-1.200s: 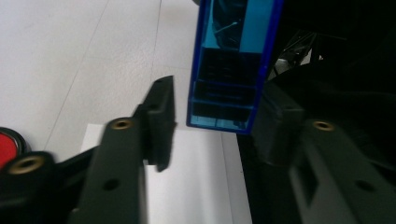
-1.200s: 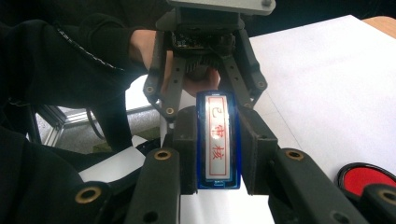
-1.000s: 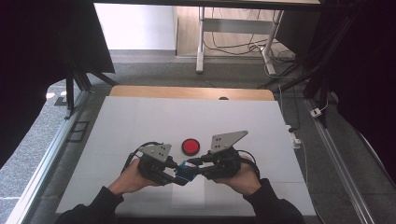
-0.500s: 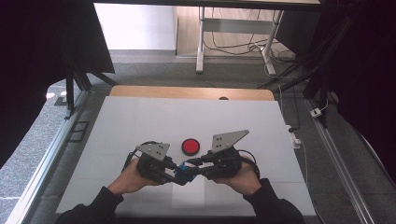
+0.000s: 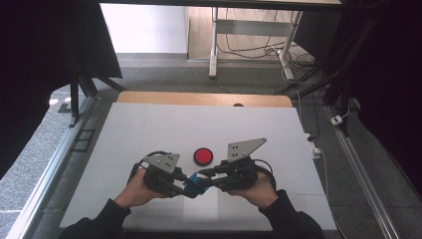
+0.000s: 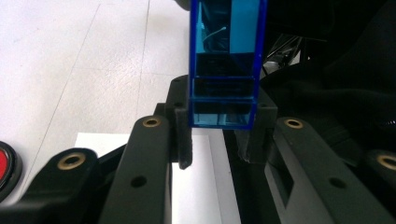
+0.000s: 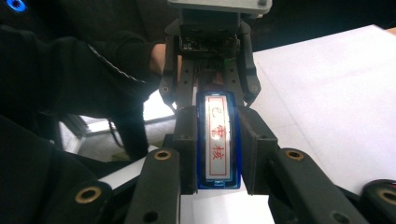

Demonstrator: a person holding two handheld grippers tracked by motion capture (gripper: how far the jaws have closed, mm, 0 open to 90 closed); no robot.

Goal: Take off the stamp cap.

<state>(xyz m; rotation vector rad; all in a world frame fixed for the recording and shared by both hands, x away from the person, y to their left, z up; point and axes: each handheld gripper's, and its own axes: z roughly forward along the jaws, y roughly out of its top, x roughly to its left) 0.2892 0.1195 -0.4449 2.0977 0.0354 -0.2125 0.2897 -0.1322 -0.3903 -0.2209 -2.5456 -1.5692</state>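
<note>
The left gripper clenches one end of a blue transparent case, held just above the white counter. The right gripper clamps the other end, likely so the two can pull it apart. The case seems to carry a white stamp labelled in red. A red button sits just beyond.

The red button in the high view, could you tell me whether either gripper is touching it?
No, the red button lies apart on the table, beyond both grippers, whose jaws meet on a blue block.
</note>
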